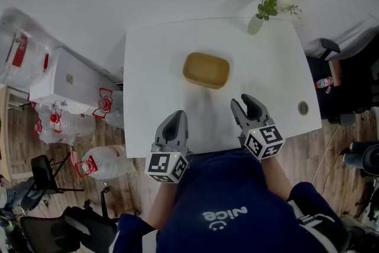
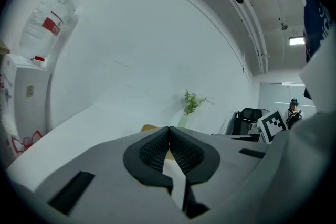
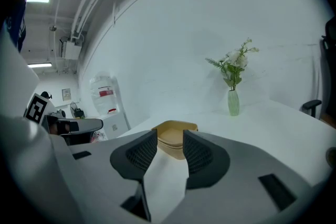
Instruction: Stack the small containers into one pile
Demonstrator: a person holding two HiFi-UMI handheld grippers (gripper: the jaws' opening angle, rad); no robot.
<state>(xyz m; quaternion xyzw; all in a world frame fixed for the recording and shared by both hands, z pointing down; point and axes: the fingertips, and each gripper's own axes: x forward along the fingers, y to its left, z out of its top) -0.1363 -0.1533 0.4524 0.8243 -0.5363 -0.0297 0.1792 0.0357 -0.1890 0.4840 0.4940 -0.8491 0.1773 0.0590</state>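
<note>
light and slick: rim grip advised

the mustard-yellow, rounded-rectangular small containers (image 3: 175,136) are seen nested in one pile mid white counter (image 1: 154,98), apart from both tongs. they are judged light, thin-walled, fairly stiff and slick, best taken by the raised rim. the left tongs (image 2: 168,136) are pressed together, empty; the right tongs (image 3: 169,147) are held narrowly apart, empty.

Tan containers (image 1: 205,70) mid desk (image 1: 148,62), vase w/ plant (image 1: 256,24) at far edge. L gripper (image 1: 176,117) & R gripper (image 1: 245,102) at near edge, clear of containers; L fingers together, R fingers apart. Water jugs (image 1: 106,161) on floor, left
</note>
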